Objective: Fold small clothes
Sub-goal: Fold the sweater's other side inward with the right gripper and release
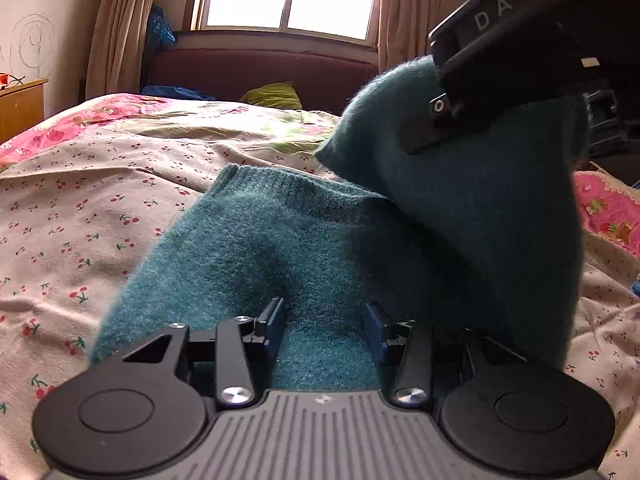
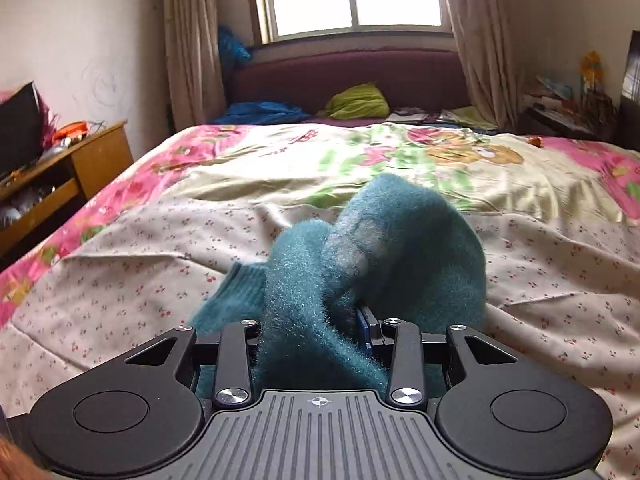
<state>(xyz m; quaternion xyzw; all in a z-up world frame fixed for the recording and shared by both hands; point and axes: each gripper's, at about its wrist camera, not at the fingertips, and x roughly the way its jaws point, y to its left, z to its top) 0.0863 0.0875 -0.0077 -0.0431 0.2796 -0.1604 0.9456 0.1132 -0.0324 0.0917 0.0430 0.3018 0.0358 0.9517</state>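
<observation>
Nearest the lens of the left wrist view, the left gripper point(image 1: 325, 322) stood partly open, and we saw the teal knitted garment point(image 1: 256, 248) bunched between its blue pads point(image 1: 276, 326), which pressed into the fabric on both sides. One end of the garment lay on the cherry-print sheet point(image 1: 80, 208); the other rose to the upper right, clamped in the right gripper point(image 1: 436, 120), whose dark body blocked that corner of the room. From the right wrist view we saw the right gripper point(image 2: 316, 332) narrowly parted and closed on a thick wad of the garment point(image 2: 384, 240), which hid its left pad entirely and blurred at its lifted end. Beyond lay a floral quilt point(image 2: 360, 160), a maroon headboard point(image 2: 344, 76), a green cloth point(image 2: 356, 102) and a wooden cabinet point(image 2: 76, 168).
</observation>
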